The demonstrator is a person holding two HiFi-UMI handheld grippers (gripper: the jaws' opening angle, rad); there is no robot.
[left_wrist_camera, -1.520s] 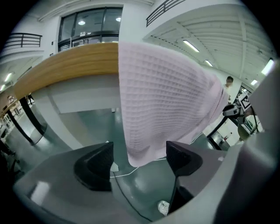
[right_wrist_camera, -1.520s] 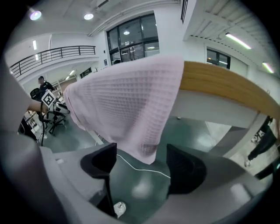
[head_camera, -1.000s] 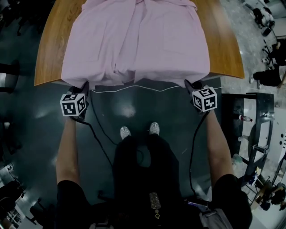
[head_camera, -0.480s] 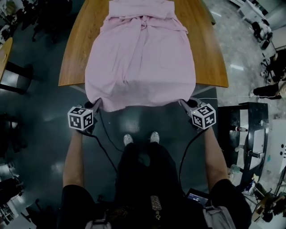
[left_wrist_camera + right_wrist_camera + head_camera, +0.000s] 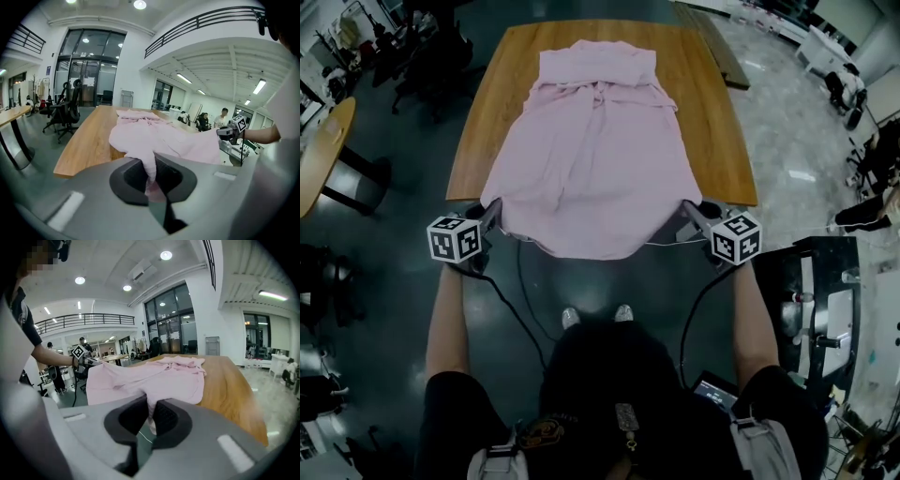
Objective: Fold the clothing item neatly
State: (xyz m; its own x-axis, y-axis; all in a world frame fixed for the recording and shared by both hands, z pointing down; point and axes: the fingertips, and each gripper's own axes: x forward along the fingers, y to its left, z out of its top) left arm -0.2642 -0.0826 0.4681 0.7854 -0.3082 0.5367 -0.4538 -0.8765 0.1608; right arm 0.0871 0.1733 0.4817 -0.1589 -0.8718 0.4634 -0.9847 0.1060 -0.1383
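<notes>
Head view: soft wrinkled pink garment (image 5: 595, 159), wooden table (image 5: 701, 131).

**Open-plan office hall with a mezzanine**

A long wooden table (image 5: 717, 112) stands on a glossy floor (image 5: 797, 141) in a tall, white-walled hall. Beyond its far end rise floor-to-ceiling glass doors (image 5: 86, 79). Black swivel chairs (image 5: 65, 110) stand off its left edge. Above it runs a railed mezzanine (image 5: 201, 21), with round ceiling lights (image 5: 165, 255) higher still. Off its right side, people (image 5: 224, 117) are among desks.
</notes>
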